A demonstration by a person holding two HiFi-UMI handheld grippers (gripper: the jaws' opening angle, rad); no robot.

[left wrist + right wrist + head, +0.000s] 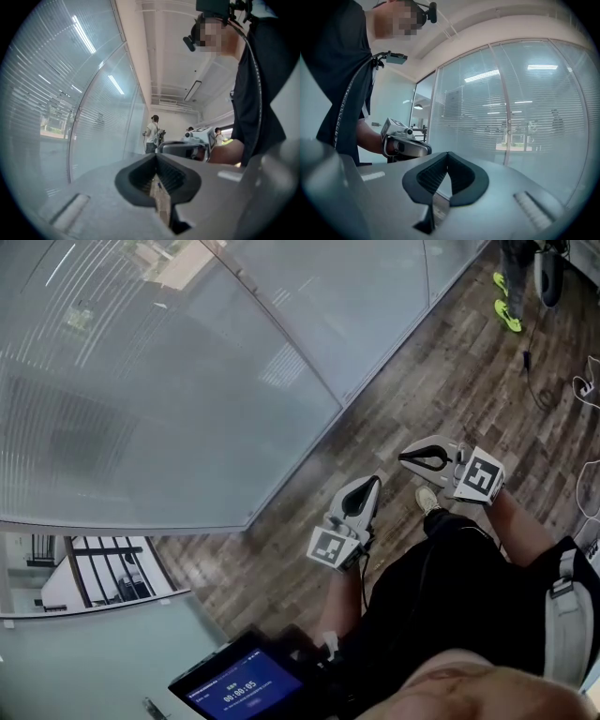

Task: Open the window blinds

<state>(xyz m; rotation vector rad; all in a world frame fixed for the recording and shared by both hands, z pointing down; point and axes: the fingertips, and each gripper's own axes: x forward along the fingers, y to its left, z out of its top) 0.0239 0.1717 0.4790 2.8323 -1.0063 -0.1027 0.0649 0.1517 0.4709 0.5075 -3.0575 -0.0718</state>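
Window blinds (103, 399) hazy (edges cut off)

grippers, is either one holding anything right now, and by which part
Nothing is held. The left gripper and the right gripper both have their jaws closed together with nothing between them, and neither touches the blinds.

A small blue screen (239, 690) sits below the left gripper (376, 481), close to the person's body. White numbers on it look like a clock and seem to read 00:00:05. A tiny line of words above the numbers is too small to read. The left cube (330, 547) and the right cube (481, 476), behind the right gripper (403, 457), show black and white square patterns, no letters
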